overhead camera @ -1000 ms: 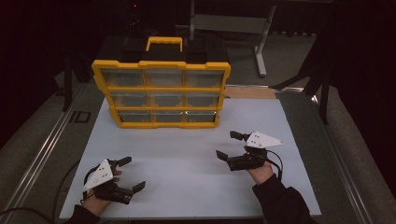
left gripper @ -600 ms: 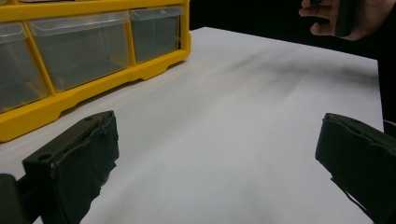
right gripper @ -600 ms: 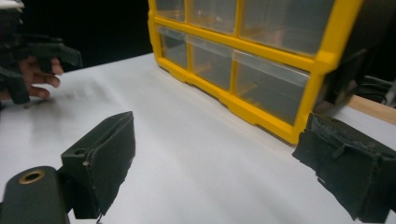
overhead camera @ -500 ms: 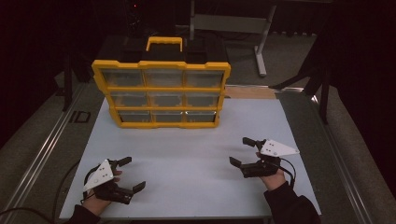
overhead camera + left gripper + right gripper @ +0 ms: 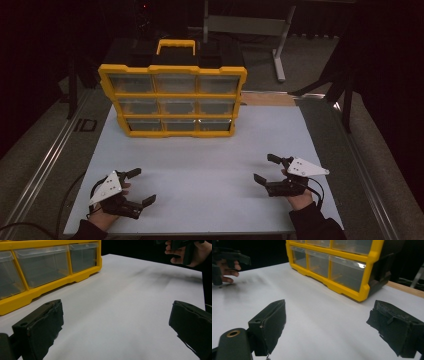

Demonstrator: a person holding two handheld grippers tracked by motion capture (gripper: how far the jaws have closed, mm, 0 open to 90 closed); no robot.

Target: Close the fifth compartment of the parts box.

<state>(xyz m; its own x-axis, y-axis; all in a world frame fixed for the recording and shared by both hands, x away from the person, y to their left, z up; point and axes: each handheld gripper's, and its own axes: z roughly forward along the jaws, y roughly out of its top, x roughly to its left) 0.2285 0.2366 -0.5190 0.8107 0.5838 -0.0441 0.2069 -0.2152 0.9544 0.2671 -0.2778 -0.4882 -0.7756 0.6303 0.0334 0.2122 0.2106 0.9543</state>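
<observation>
**benchrat:** Black jaws nearest the camera, two grippers total, one per hand. The left gripper (image 5: 141,187) sits at the near left corner of the white table (image 5: 210,165), spread wide, nothing between the jaws, just bare tabletop in its own view. The right gripper (image 5: 265,169) is at the near right, also spread wide and holding nothing.

**drawer_fan:** And the box?

**benchrat:** One yellow organizer (image 5: 172,100), standing upright at the far side of the table, left of centre. I count nine clear drawers, three rows of three, plus one yellow handle (image 5: 175,46) on top. It's well apart from both grippers, with open white surface in between. From the left gripper view it's up ahead to the left; from the right gripper view it's ahead and to the right, bottom row of drawers facing the jaws.

**drawer_fan:** Anything in the drawers?

**benchrat:** Can't tell, too murky. Behind the table there's a grey metal stand (image 5: 280,45) on the floor.
</observation>
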